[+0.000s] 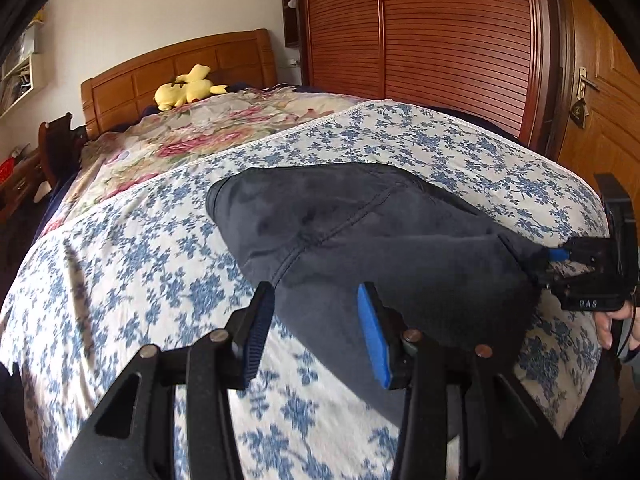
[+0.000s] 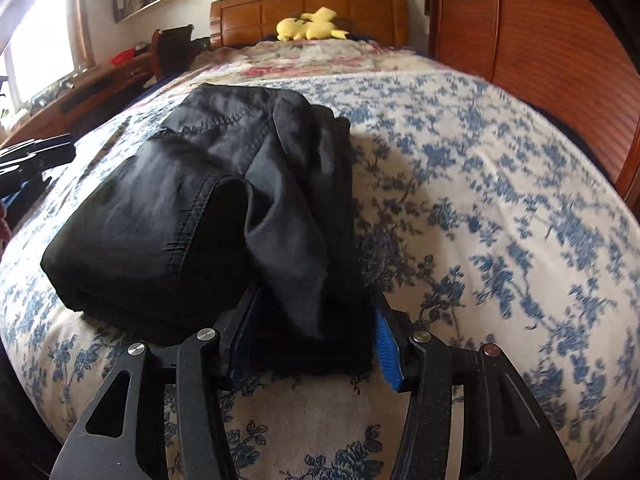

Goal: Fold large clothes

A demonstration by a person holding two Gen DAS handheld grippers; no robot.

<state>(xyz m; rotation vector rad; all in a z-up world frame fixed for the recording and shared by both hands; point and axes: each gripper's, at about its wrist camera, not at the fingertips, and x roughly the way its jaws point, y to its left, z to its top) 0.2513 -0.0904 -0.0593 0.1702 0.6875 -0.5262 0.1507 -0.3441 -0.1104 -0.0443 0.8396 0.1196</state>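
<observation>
A dark folded garment [image 1: 360,232] lies on the blue-flowered bedspread [image 1: 120,280]. My left gripper [image 1: 316,332] is open, its jaws on either side of the garment's near left corner, with nothing pinched. In the right wrist view the same garment [image 2: 180,200] is a thick folded bundle. My right gripper [image 2: 312,340] has its jaws around the bundle's near right edge, with cloth filling the gap between the fingers. The right gripper also shows in the left wrist view [image 1: 560,256] at the garment's right corner.
A yellow plush toy [image 1: 186,88] lies at the wooden headboard [image 1: 180,64]. A pink-flowered quilt [image 1: 192,132] covers the far half of the bed. A red-brown slatted wardrobe [image 1: 420,40] and a door [image 1: 600,100] stand to the right. A desk [image 2: 80,84] is at the left.
</observation>
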